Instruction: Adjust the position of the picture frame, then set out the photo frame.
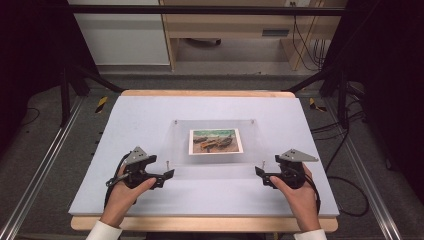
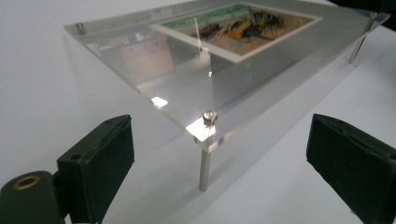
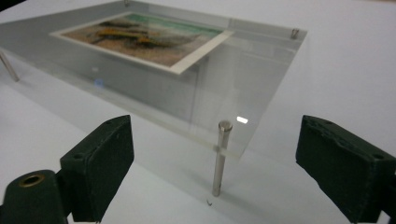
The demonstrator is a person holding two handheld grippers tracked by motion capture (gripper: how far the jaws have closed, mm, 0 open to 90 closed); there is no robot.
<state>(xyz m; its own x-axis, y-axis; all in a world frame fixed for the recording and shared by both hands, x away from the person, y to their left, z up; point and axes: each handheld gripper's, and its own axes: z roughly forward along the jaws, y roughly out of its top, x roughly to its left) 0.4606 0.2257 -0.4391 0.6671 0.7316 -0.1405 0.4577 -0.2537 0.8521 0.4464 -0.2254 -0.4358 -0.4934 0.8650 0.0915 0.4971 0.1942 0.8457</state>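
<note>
Both grippers stand with jaws spread wide and nothing between the pads: the left gripper [image 1: 169, 175] sits just short of the near left corner of the clear acrylic frame [image 1: 215, 165], and the right gripper [image 1: 260, 173] just short of its near right corner. Seen along the left gripper's jaws, a metal corner post [image 2: 204, 165] holds that corner of the plate off the white table mat [image 1: 150, 120], with a screw head on top; the right gripper's view has its own corner post [image 3: 219, 156] poking up through the plate edge. Farther in, a small painted picture [image 1: 215, 141] of boats lies flat in the middle of the plate. Beyond the table stands a wooden desk [image 1: 235, 25].
</note>
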